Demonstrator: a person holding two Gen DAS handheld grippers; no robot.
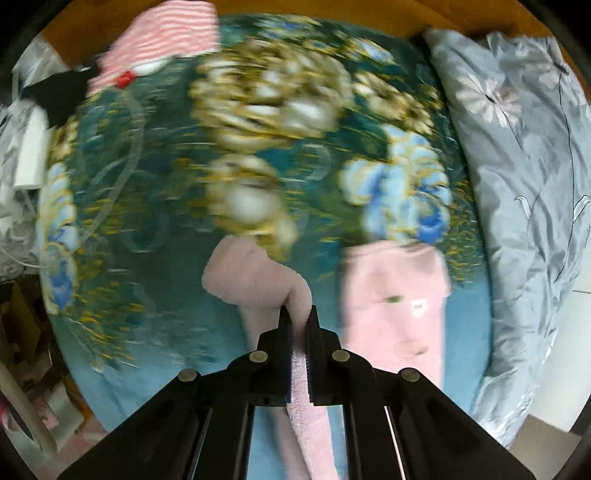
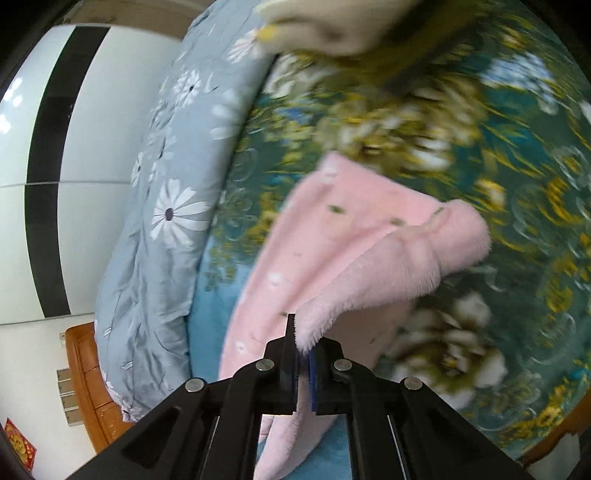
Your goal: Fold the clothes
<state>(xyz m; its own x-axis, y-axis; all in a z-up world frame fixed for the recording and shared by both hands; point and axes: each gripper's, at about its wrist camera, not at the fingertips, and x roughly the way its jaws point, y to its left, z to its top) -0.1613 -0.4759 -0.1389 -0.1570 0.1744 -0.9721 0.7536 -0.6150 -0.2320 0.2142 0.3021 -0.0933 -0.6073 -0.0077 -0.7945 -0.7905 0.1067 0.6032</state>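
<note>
Left wrist cam sits behind its fingers point(image 1: 284, 321), looks steeply down at the bed point(image 1: 166, 350), close; quilt point(image 1: 524, 166) runs along the right edge, headboard point(image 1: 332, 11) at top. Right wrist cam sits behind its own fingers point(image 2: 290, 332), tilted down less steeply, bed fills the right, quilt point(image 2: 162, 229) and wall point(image 2: 85, 110) on the left. Both views share the floral blanket point(image 1: 258, 147), the quilt and the pink garment point(image 1: 395, 302), seen close. Motion blur in both.

Bright, even light; motion-blurred bedding, fisheye-warped edges
</note>
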